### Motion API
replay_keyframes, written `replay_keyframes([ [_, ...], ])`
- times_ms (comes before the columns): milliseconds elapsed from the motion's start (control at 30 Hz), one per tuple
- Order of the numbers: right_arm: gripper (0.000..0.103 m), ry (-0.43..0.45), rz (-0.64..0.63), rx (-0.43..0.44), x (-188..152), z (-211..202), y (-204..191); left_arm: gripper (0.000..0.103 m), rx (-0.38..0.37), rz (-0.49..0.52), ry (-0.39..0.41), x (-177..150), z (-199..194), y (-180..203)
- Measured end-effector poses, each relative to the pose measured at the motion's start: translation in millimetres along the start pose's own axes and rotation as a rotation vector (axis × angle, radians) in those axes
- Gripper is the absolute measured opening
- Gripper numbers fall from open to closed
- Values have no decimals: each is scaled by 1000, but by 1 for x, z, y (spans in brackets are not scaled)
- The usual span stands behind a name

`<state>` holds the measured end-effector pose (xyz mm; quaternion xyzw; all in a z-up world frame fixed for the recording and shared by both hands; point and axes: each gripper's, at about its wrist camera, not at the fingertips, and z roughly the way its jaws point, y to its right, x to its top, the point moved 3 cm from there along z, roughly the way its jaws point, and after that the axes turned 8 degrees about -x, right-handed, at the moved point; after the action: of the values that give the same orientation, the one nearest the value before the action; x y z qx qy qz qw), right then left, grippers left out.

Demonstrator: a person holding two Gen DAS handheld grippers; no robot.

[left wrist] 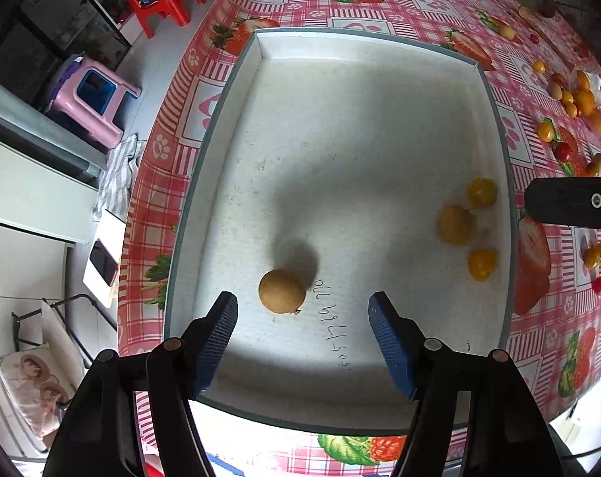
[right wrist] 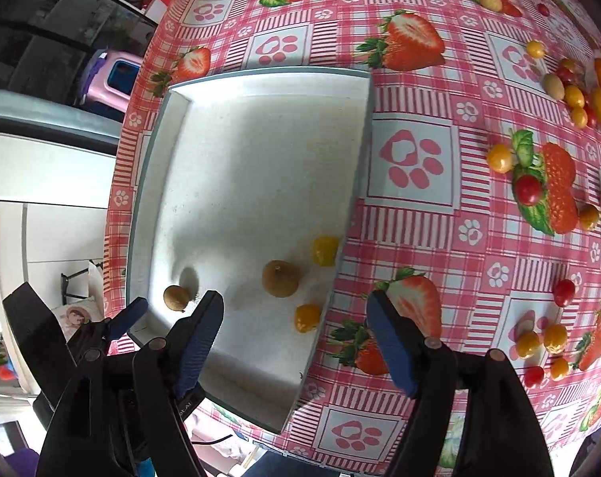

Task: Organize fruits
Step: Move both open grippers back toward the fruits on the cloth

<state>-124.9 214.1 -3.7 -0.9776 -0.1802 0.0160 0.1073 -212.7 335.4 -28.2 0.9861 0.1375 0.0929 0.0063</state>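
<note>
I am holding my left tongs (left wrist: 302,338) released over the box (left wrist: 228,91), just above a brown fruit (left wrist: 282,291) lying inside; my right tongs (right wrist: 294,338) are hanging released too, straddling its rim; loose fruits (right wrist: 531,189) are dotting the tabletop (right wrist: 419,87).

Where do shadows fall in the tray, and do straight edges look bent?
Left wrist view: a dark shadow lies behind the brown fruit, and the tray walls bow outward. Right wrist view: the tablecloth checks curve strongly toward the rim.

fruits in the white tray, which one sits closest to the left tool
The lone brown round fruit, lying just ahead of the open left tool. The other three, one brown and two yellow, cluster by the tray's far side.
</note>
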Motion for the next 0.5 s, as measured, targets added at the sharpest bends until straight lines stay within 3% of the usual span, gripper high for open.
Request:
replay_keyframes([
  [500,78,33,387,-101,-21,-28,182,70,-149,246,23,52,-25,132],
])
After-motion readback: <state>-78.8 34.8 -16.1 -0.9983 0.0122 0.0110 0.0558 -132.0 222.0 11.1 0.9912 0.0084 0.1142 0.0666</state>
